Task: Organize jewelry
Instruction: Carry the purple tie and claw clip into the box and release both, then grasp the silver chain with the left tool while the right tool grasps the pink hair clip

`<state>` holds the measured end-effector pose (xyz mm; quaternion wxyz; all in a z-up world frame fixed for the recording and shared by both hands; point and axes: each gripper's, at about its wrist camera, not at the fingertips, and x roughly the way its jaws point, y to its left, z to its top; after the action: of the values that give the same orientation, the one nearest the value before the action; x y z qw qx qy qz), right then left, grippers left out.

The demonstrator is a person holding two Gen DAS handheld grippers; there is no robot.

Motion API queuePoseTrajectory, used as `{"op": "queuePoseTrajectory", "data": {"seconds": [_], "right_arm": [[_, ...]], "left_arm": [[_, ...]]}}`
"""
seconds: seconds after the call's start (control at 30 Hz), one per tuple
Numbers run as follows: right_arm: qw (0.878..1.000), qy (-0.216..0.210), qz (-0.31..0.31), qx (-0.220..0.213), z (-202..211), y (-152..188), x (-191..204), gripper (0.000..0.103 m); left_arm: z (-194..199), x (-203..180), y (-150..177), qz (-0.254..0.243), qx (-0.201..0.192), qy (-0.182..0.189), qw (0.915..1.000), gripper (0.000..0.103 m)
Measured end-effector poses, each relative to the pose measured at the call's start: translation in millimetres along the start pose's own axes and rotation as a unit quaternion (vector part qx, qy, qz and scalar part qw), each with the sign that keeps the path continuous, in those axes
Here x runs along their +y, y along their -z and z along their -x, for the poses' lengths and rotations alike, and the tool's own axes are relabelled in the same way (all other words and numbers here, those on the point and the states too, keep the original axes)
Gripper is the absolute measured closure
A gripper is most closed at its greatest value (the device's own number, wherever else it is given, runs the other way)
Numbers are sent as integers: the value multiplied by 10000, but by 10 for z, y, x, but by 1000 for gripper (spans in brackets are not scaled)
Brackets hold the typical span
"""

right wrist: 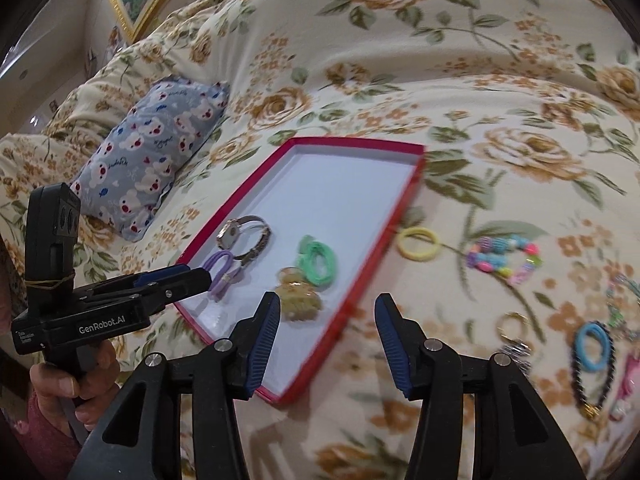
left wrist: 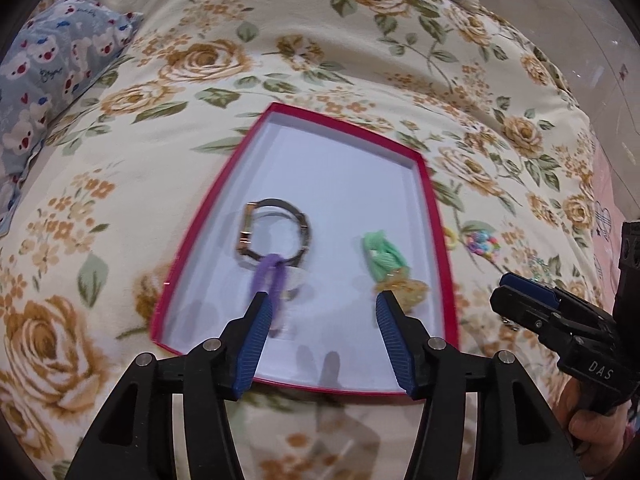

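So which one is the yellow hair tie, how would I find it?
Find the red tray on the flowery blanket. Just outside its right edge lies the yellow hair tie, beside a bead bracelet. It is the only plain yellow ring.

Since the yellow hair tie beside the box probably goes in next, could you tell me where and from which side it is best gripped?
Probably the right gripper, whose fingers are open and empty, should come from above. The yellow hair tie lies flat on the floral bedspread, just outside the red box. It is an open ring, so put one finger inside the loop and one outside, pinching the side away from the box.
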<state>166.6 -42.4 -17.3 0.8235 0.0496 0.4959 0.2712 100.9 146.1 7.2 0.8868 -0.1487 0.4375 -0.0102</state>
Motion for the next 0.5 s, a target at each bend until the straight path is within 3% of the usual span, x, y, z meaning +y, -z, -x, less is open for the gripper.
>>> {"op": "queuePoseTrajectory", "data": {"seconds": [0.5], "right_arm": [[9950, 613, -672, -422, 685, 205, -706, 52]], "left_arm": [[-80, -516, 15, -534, 195, 350, 9978, 49]]}}
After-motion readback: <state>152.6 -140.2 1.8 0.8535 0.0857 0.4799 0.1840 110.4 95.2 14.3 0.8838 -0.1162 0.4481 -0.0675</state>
